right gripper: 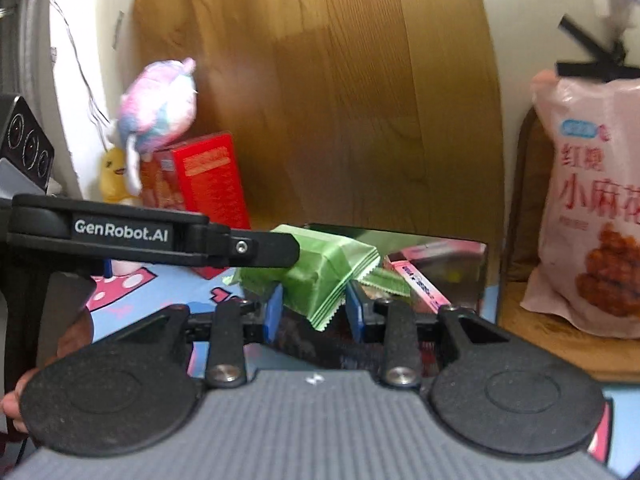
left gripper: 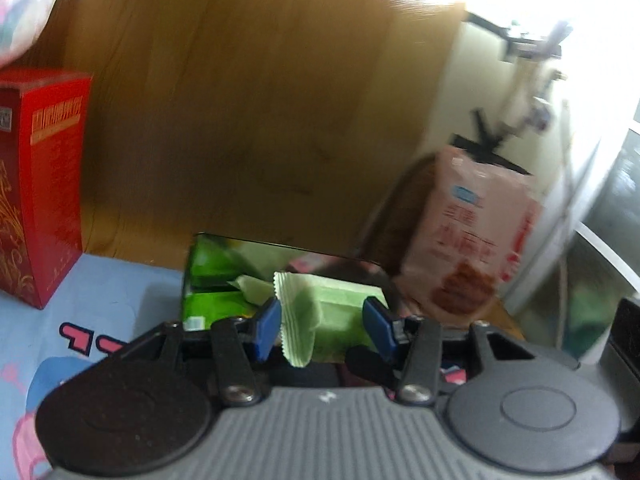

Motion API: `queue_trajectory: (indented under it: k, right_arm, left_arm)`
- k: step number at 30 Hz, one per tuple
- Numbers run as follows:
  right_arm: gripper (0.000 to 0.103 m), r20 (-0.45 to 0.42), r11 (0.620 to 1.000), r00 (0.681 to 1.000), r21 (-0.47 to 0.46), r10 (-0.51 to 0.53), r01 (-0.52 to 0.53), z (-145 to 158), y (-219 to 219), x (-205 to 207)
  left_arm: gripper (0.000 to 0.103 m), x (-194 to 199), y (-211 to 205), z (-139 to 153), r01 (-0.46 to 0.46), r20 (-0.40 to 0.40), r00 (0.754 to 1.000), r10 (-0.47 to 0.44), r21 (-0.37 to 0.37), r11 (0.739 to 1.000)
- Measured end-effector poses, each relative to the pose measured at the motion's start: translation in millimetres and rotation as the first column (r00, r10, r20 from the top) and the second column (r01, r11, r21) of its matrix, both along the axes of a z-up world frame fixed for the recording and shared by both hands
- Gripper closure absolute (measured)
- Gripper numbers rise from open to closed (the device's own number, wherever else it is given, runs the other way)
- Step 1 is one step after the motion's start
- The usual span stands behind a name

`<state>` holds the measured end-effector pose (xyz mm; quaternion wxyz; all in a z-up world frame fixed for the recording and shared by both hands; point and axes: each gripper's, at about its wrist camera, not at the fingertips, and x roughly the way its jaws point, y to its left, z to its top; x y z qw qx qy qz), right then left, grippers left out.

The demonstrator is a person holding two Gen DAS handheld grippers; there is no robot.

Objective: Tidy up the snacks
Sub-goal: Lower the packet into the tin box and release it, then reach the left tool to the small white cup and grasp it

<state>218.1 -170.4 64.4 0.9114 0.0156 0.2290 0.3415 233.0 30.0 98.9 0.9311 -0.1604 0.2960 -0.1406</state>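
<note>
A light green snack packet (left gripper: 320, 312) lies between the blue pads of my left gripper (left gripper: 322, 320), over a shiny mirrored box (left gripper: 224, 256) that holds other green packets. In the right wrist view the same green packet (right gripper: 320, 276) sits between the pads of my right gripper (right gripper: 314, 312), and the left gripper's black finger (right gripper: 260, 248) reaches in from the left and presses on it. A pink snack stick (right gripper: 420, 284) lies in the mirrored box (right gripper: 460, 248). The jaws of both grippers stand wide, with gaps beside the packet.
A red carton (left gripper: 40, 184) stands at the left, also in the right wrist view (right gripper: 212, 176), with plush toys (right gripper: 160, 104) on it. A pink snack bag (right gripper: 592, 208) stands on a wooden stool at the right. A wooden board (right gripper: 340, 100) stands behind. The cloth is blue and patterned.
</note>
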Motion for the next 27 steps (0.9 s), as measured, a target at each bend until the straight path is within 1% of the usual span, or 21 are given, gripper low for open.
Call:
queue_trajectory:
  k: [5, 8, 10, 12, 17, 19, 20, 22, 24, 27]
  right_arm:
    - [0.066, -0.050, 0.998, 0.999, -0.055, 0.002, -0.005, -8.9, 23.7, 32.5]
    - [0.063, -0.057, 0.998, 0.998, -0.070, 0.001, -0.005, -12.2, 33.1, 44.8]
    - [0.051, -0.041, 0.996, 0.999, -0.092, -0.012, 0.008, -13.2, 37.4, 47.9]
    - [0.049, -0.021, 0.995, 1.000, -0.098, -0.024, 0.021, -12.8, 37.0, 44.9]
    - [0.049, 0.032, 0.997, 0.999, -0.066, -0.036, 0.038, -4.5, 16.2, 16.0]
    - [0.044, 0.039, 0.999, 0.998, -0.032, -0.043, 0.044, -1.3, 1.8, -0.5]
    - [0.044, 0.040, 0.999, 0.998, -0.013, -0.047, 0.047, -0.5, -5.1, -8.9]
    - [0.044, 0.040, 0.999, 0.998, 0.018, -0.052, 0.052, -2.5, -15.8, -26.3]
    - [0.044, 0.021, 0.996, 0.997, 0.050, -0.068, 0.067, -10.1, -33.0, -43.3]
    - [0.044, -0.019, 0.993, 0.997, 0.084, -0.078, 0.079, -24.3, -50.4, -66.9]
  left_arm:
    - [0.056, 29.3, 6.4, -15.9, -0.047, -0.030, 0.998, 0.048, 0.028, 0.998]
    - [0.050, 38.7, 5.1, -23.7, -0.035, -0.046, 0.998, 0.036, 0.021, 0.999]
    - [0.038, 37.4, 3.7, -24.9, -0.052, -0.040, 0.998, 0.054, 0.035, 0.998]
    - [0.036, 30.1, 5.2, -21.9, -0.056, -0.014, 0.998, 0.056, 0.037, 0.998]
    - [0.036, -5.4, 10.1, -13.2, -0.033, 0.029, 0.999, 0.032, 0.027, 0.999]
    - [0.032, -24.4, 11.3, -12.3, -0.019, 0.034, 0.999, 0.018, 0.010, 1.000]
    - [0.030, -32.9, 9.8, -13.4, -0.012, 0.033, 0.999, 0.012, -0.002, 1.000]
    - [0.030, -48.8, 5.5, -18.4, 0.015, 0.018, 1.000, -0.015, -0.028, 0.999]
    - [0.030, -61.1, -0.6, -26.3, 0.041, -0.002, 0.999, -0.042, -0.047, 0.998]
    - [0.030, -77.9, -8.8, -43.2, 0.063, -0.058, 0.996, -0.068, -0.082, 0.995]
